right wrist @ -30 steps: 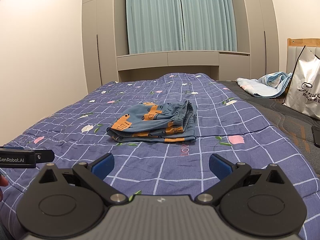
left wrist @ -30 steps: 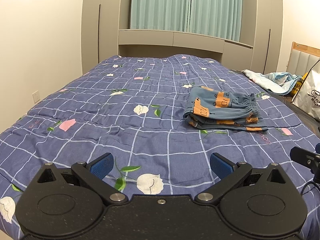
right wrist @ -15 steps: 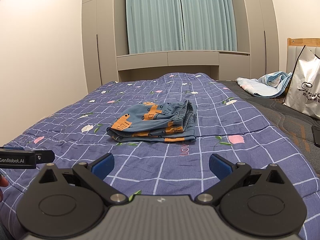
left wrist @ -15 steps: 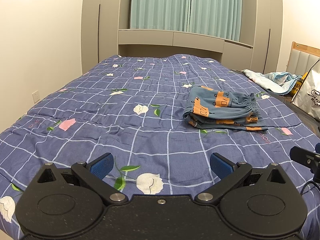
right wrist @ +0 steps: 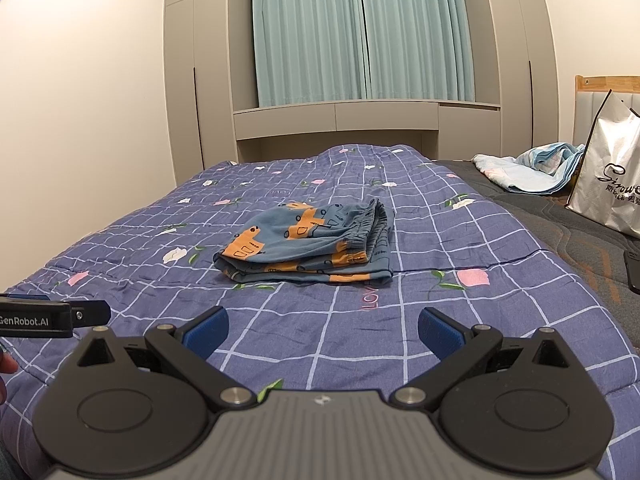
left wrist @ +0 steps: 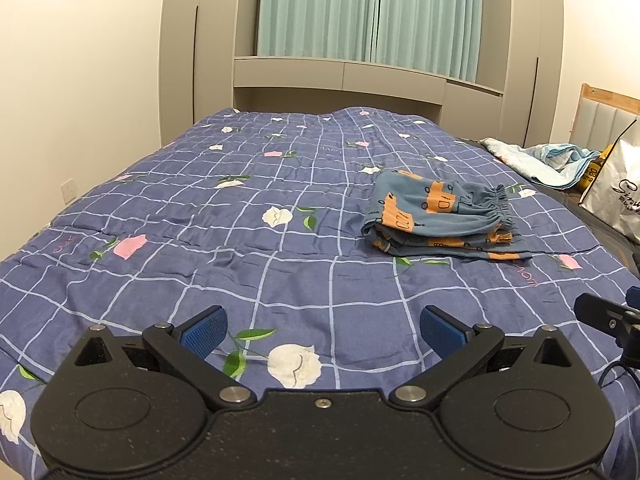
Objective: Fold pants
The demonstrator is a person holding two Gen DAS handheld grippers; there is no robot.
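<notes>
While both tools are hanging back over the near end of the bed, the fold is looking finished and the job is turning to checking and tidying.

Pants: the pants [left wrist: 442,220] are lying as a compact stacked bundle on the quilt [left wrist: 224,240], toward the right of the bed's middle, with the gathered waistband at the bundle's right end in the left wrist view.

Left gripper: the left gripper [left wrist: 322,326] is holding nothing, its blue pads standing wide apart above the quilt and well short of the bundle.

Right gripper: the right gripper [right wrist: 323,326] is likewise spread and empty, pointing almost straight at the pants [right wrist: 306,246].

Step in hand: probably a pull-back after the last fold.

Doing it well: the layers are sitting slightly offset at the bottom edge, so any squaring is best done by pressing lightly from above rather than pinching one layer, which could drag the stack open.

Clutter: the white bag [right wrist: 604,184] and the light blue cloth [right wrist: 528,168] are lying well apart from the bundle, at the right.
</notes>
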